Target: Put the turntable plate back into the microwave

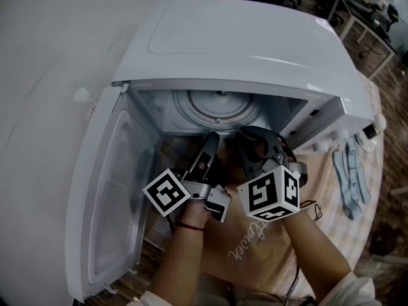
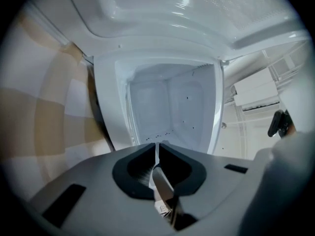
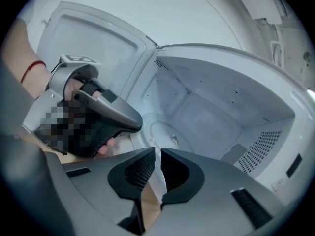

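**Plate lies on the cavity floor, straight ahead of both closed grippers**

The microwave (image 1: 255, 37) stands with its door (image 1: 108, 190) swung wide to the left. A round, ringed disc on the cavity floor reads as the plate (image 1: 217, 110). It lies flat and looks centred in its recess, with a small hub showing at its middle in the right gripper view. Whether it is fully seated on that hub cannot be told.

Both tools sit at the mouth of the cavity, side by side and pointing inward. The left gripper (image 1: 210, 140) has its jaws pressed together with only a thin slit between them, and nothing is held there. The right gripper (image 1: 250, 136) is likewise closed and empty, and only the cloth (image 1: 268, 247) below shows through its narrow gap.

From either tool the plate lies forward and lower, well inside the opening. In the head view the left gripper's tip lines up almost with the plate's centre, while the right one points toward its right-hand part. The left therefore looks the nearer and better aligned. Being round and flat, the plate offers no preferred axis, only a low rim reachable from the front.

Judging by how things lie, the placing looks nearly or fully done. What may remain is a nudge to settle the plate, or drawing both tools back so the door can swing shut.
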A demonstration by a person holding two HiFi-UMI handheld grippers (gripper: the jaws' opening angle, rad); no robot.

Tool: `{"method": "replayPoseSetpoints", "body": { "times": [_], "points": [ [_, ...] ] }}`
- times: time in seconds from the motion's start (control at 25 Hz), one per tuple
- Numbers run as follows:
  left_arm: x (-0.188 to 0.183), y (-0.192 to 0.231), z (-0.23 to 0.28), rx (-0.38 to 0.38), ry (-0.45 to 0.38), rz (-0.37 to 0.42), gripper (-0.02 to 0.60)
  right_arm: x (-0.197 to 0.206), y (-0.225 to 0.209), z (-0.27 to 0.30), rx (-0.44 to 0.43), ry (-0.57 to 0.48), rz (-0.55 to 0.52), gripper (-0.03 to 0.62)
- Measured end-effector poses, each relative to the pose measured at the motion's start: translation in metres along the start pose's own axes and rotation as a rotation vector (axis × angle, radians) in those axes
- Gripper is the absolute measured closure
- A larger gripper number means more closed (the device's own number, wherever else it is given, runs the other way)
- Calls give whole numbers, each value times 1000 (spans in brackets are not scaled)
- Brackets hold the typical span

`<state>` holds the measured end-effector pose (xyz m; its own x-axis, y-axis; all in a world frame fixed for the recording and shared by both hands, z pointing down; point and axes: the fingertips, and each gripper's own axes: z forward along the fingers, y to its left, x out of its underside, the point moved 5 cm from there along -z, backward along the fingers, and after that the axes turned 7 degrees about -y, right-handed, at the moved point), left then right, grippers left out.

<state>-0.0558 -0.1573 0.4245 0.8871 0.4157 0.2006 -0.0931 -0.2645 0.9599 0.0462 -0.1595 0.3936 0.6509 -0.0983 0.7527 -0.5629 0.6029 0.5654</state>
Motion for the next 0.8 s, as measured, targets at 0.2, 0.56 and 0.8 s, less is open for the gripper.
{"method": "replayPoseSetpoints", "body": {
  "times": [0.2, 0.56, 0.8],
  "points": [
    [7, -4, -2, 3, 20, 31, 558, 3, -3, -10, 7, -33, 139, 540],
    [19, -13, -5, 4, 36, 33, 558, 0, -4, -23, 16, -42, 168, 540],
    [27, -25, -7, 14, 43, 2, 558, -2, -6, -33, 18, -34, 182, 540]
  ]
}}
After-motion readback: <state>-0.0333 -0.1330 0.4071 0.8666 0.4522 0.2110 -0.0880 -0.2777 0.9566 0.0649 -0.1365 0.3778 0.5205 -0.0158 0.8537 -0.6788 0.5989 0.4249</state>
